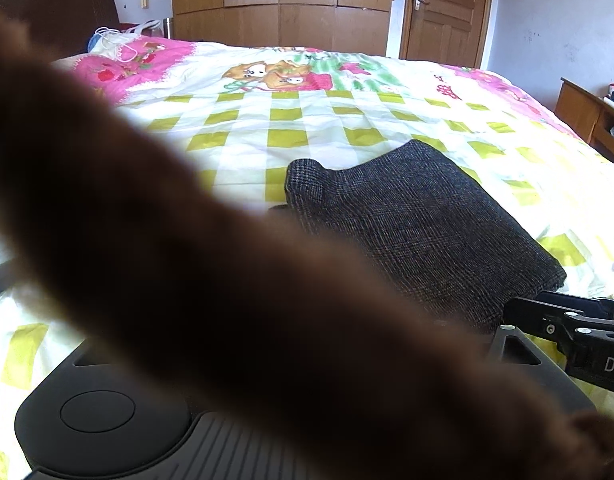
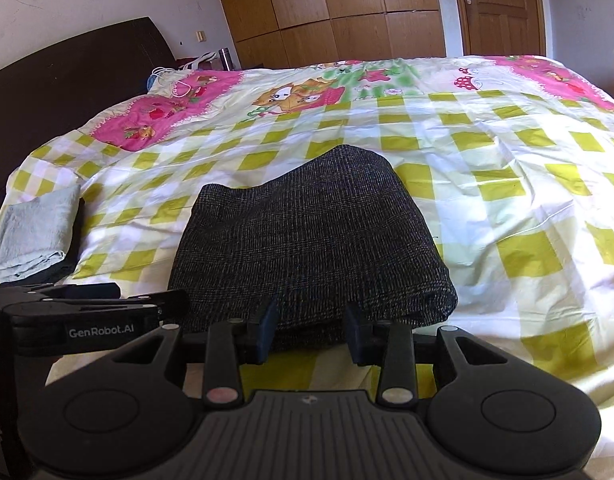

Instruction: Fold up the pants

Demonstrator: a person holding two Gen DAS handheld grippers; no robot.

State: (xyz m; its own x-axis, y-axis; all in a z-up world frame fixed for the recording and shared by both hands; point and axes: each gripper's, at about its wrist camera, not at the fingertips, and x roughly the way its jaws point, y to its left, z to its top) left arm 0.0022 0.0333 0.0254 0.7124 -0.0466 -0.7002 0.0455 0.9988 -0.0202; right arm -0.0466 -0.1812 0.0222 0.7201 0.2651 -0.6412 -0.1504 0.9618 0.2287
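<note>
We see a bed (image 2: 507, 184) under a green-checked, pink-cornered cover, with a wooden wardrobe (image 2: 331, 4) and door (image 2: 499, 4) at the far wall. A blurred brown shape (image 1: 187, 260) hides our left gripper's fingers, so we cannot tell its state. The pants (image 2: 307, 240), dark nubby weave, lie folded mid-bed; our right gripper (image 2: 311, 332) is parted, empty, at their near edge.

Dark plaid pants (image 2: 307, 240), green-checked bedcover (image 2: 507, 184)

Bright daylight falls on the bed (image 2: 487, 168). The edges curve strongly. In the left view a blurred brown shape (image 1: 187, 260) blocks much.
</note>
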